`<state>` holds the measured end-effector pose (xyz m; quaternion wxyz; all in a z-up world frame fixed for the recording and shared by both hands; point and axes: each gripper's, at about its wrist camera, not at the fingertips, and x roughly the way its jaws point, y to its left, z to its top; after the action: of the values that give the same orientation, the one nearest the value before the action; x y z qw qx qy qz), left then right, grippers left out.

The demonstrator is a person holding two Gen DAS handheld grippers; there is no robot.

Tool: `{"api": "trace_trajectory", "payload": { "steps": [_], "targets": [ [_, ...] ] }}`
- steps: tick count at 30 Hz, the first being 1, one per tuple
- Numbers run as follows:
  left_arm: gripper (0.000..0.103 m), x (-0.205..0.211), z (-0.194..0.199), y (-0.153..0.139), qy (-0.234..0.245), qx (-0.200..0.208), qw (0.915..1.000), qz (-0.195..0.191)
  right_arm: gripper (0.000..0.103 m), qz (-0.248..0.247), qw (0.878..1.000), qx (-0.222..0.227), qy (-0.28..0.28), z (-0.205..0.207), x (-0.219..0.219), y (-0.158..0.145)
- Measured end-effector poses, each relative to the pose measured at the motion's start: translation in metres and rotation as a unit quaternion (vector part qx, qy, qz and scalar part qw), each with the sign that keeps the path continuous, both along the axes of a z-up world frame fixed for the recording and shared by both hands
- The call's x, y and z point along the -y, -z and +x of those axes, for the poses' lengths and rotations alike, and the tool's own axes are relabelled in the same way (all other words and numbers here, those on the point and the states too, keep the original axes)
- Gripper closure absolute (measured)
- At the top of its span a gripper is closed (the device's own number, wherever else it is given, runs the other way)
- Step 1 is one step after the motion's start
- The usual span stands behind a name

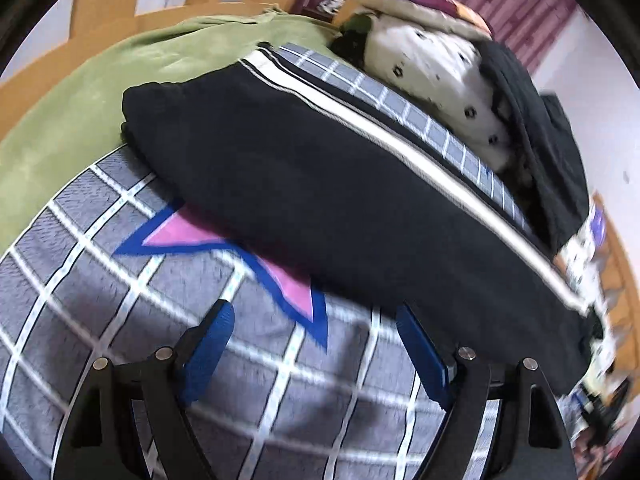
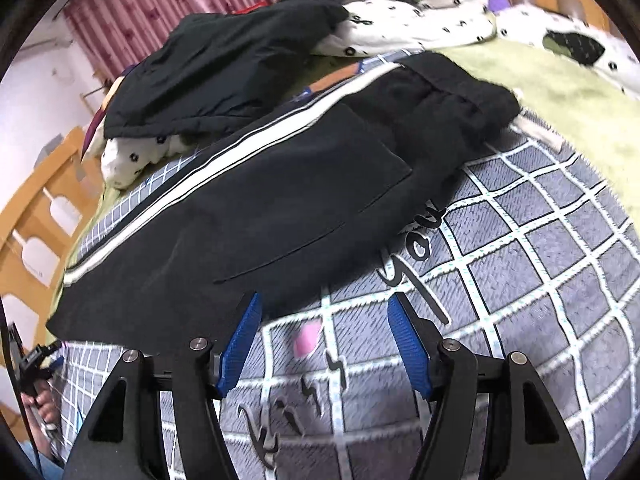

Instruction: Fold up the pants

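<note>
One pair of black pants (image 1: 320, 184) with a white side stripe is seen lying folded lengthwise on a grey checked blanket (image 1: 100, 300) spread over a bed. One green sheet (image 1: 80, 92) is seen beneath the blanket, one white dotted quilt (image 1: 436, 72) is bunched at the far side, and one dark jacket (image 2: 224, 68) is heaped on it. One pink star with a blue border (image 1: 296, 292) is printed on the blanket, partly covered by the pants. Two grippers are counted. The left gripper (image 1: 316, 316) is held with its blue fingers (image 1: 212, 344) spread wide, released, nothing gripped; the near edge of the pants lies just ahead of them. The right gripper (image 2: 324, 308) is likewise held apart and empty above the blanket, its fingers (image 2: 408, 344) beside the hem of the pants.
</note>
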<state>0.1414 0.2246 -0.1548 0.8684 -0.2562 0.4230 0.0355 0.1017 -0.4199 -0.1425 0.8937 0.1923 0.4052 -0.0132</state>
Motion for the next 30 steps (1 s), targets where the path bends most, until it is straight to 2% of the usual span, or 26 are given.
{"api": "trace_trajectory", "payload": {
  "steps": [3, 6, 7, 9, 11, 12, 13, 14, 15, 17, 21, 24, 27, 30],
  "targets": [
    [0.022, -0.011, 0.017, 0.006, -0.024, 0.008, 0.9992, -0.031, 0.038, 0.021, 1.0, -0.002, 0.014, 0.02, 0.009, 0.009],
    [0.026, -0.019, 0.037, 0.01, -0.054, 0.022, 0.9975, -0.041, 0.038, 0.045, 0.999, 0.007, 0.024, 0.043, 0.02, 0.013],
    [0.029, -0.021, 0.047, 0.011, -0.063, 0.02, 0.9969, -0.041, 0.038, 0.049, 0.998, 0.012, 0.03, 0.054, 0.023, 0.014],
    [0.043, -0.023, 0.066, 0.011, -0.079, 0.013, 0.9964, -0.029, 0.038, 0.054, 0.998, 0.012, 0.037, 0.075, 0.027, 0.017],
    [0.06, -0.025, 0.084, 0.011, -0.091, -0.001, 0.9957, -0.018, 0.047, 0.054, 0.997, 0.009, 0.051, 0.095, 0.032, 0.019],
    [0.065, -0.025, 0.09, 0.009, -0.098, -0.006, 0.9951, -0.011, 0.059, 0.052, 0.997, 0.006, 0.063, 0.105, 0.035, 0.019],
    [0.081, -0.027, 0.093, 0.008, -0.101, -0.01, 0.9949, -0.004, 0.074, 0.048, 0.996, 0.002, 0.074, 0.114, 0.038, 0.019],
    [0.088, -0.027, 0.097, 0.003, -0.097, -0.012, 0.9952, 0.004, 0.078, 0.054, 0.995, -0.001, 0.084, 0.121, 0.043, 0.02],
    [0.09, -0.026, 0.099, -0.004, -0.088, -0.005, 0.9961, 0.004, 0.084, 0.067, 0.994, -0.001, 0.088, 0.123, 0.048, 0.02],
    [0.092, -0.022, 0.096, -0.026, -0.063, 0.009, 0.9976, 0.026, 0.088, 0.094, 0.99, 0.002, 0.1, 0.126, 0.054, 0.014],
    [0.092, -0.018, 0.071, -0.071, -0.017, 0.035, 0.9983, 0.043, 0.09, 0.07, 0.995, 0.052, 0.055, 0.103, 0.045, -0.037],
    [0.092, -0.015, 0.032, -0.081, 0.005, 0.029, 0.9979, 0.058, 0.09, 0.063, 0.995, 0.064, 0.043, 0.068, 0.048, -0.067],
    [0.092, -0.014, -0.022, -0.066, 0.037, 0.013, 0.9978, 0.053, 0.089, 0.053, 0.997, 0.055, 0.033, 0.032, 0.059, -0.072],
    [0.091, -0.009, -0.067, -0.038, 0.05, -0.001, 0.9968, 0.063, 0.089, 0.062, 0.997, 0.028, 0.023, -0.016, 0.077, -0.056]
  ]
}}
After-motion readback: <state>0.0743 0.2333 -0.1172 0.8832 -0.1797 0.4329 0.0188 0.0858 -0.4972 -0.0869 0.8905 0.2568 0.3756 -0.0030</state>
